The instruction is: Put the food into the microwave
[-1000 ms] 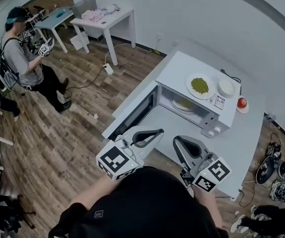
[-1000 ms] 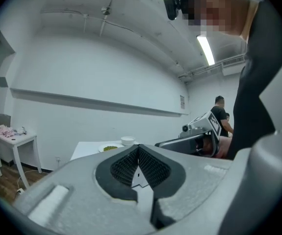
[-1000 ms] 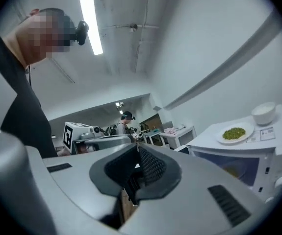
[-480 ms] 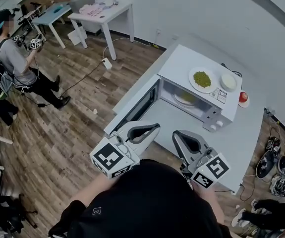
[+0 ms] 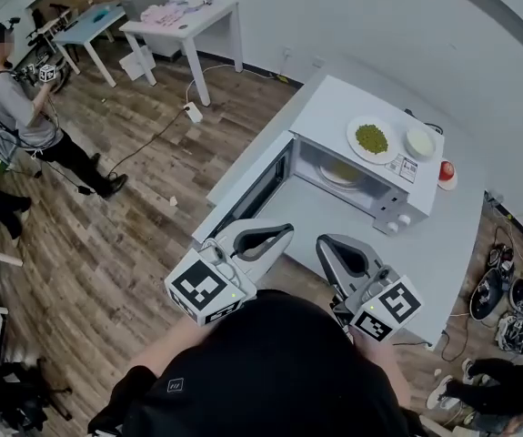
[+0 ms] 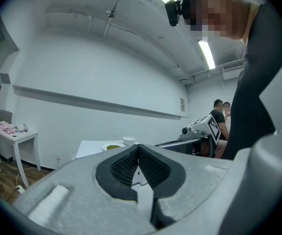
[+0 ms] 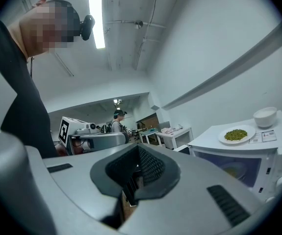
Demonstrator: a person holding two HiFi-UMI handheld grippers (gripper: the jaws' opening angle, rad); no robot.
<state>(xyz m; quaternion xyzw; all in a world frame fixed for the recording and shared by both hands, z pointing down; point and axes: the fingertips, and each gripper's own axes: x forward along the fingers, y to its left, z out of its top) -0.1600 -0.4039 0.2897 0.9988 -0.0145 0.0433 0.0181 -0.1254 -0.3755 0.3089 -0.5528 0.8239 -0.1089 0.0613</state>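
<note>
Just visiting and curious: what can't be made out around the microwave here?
- Plate inside the microwave: head view, too small and shadowed to show its contents.
- White bowl: right gripper view, its own rim hides the contents.
- Label on the microwave's top: head view, print too small.
- Red object beside the microwave: head view, too small to identify.
</note>
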